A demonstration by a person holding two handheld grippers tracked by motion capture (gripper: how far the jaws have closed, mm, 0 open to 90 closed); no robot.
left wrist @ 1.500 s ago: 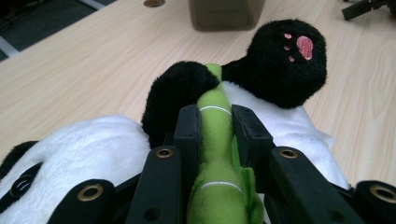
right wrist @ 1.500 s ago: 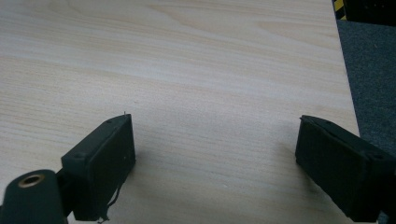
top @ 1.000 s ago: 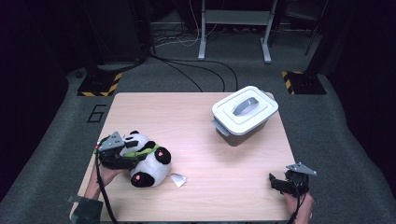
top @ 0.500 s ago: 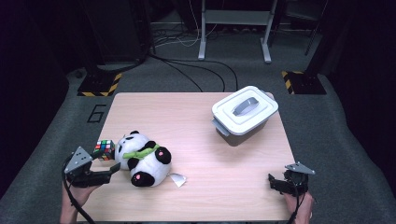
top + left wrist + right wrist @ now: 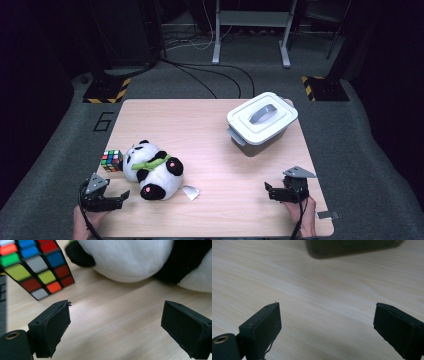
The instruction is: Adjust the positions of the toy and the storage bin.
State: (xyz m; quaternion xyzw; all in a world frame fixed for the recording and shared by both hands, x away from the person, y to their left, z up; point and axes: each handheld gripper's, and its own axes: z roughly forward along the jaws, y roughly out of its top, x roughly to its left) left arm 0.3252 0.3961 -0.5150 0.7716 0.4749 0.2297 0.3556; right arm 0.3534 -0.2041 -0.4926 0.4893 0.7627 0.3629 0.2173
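Observation:
A panda plush (image 5: pixel 152 172) lies on its back at the front left of the wooden table (image 5: pixel 200 130). A colourful puzzle cube (image 5: pixel 111 160) stands against its head. My left gripper (image 5: pixel 121 197) sits low at the front left corner and points at the panda. Its jaws have just been opening and nothing is between them. In the left gripper view (image 5: pixel 116 306) the cube (image 5: pixel 37 267) and the panda (image 5: pixel 130 260) lie just ahead. My right gripper (image 5: pixel 269 192) is open over bare wood at the front right, its jaws slightly wider than a second ago and empty (image 5: pixel 327 306).
A white lidded box (image 5: pixel 261 122) with a grey handle stands at the back right, and its dark base (image 5: pixel 352 247) shows ahead in the right gripper view. A small white tag (image 5: pixel 190 192) lies by the panda's foot. Cables and stands are on the floor beyond.
The left gripper drew back from the panda's head to the front left corner, leaving the cube beside the panda, and its jaws opened wider. The right gripper moved left, inward over the table.

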